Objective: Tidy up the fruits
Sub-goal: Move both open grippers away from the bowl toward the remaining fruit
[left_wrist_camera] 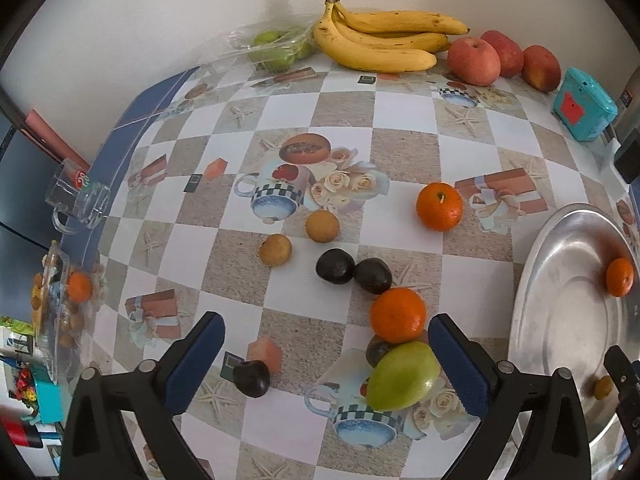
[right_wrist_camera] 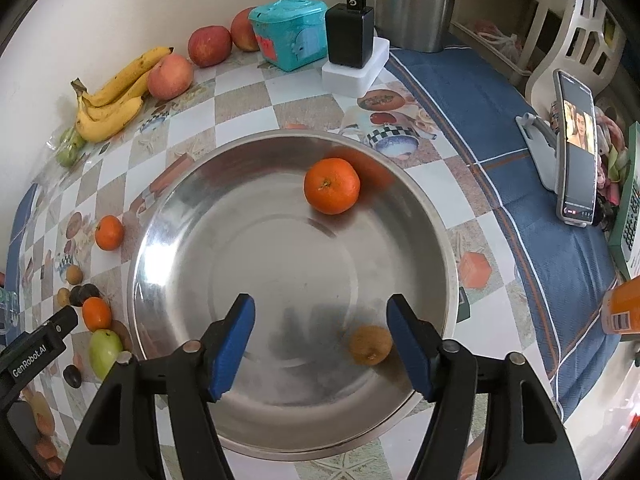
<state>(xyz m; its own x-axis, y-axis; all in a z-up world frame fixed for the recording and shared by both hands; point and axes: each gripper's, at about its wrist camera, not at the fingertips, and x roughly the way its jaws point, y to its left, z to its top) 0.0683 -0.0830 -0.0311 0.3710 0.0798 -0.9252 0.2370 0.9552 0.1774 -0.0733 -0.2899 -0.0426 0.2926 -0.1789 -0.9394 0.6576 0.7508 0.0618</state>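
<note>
A: A steel basin point(right_wrist_camera: 440, 240) is seen on a checked tablecloth point(left_wrist_camera: 400, 152), with one orange point(right_wrist_camera: 331, 186) and a small brown fruit point(right_wrist_camera: 370, 345) already lying inside it. The right gripper point(right_wrist_camera: 320, 340) is held over the basin with its jaws parted and nothing between them; the brown fruit lies just beside its right-hand finger, seemingly not pinched.

B: And the left gripper point(left_wrist_camera: 326, 360)?

A: It is spread to its widest above the loose fruit still on the cloth. A green fruit point(left_wrist_camera: 402, 376) lies just inside its right-hand finger, untouched by the pads, with a second orange point(left_wrist_camera: 398, 314) touching it and a small dark fruit point(left_wrist_camera: 252, 378) near the left-hand finger. Nothing is gripped.

B: What could be upset here?

A: The green fruit is crowded, it is judged. If the jaws are closed as they stand, the orange or the dark fruit tucked under it could be nudged and set rolling. A pinch taken off-centre could also squirt the smooth, rounded fruit sideways.

B: And the basin?

A: Its sloped wall could let dropped fruit roll, and the two grippers, close together at the rim, could be knocked against each other.
</note>
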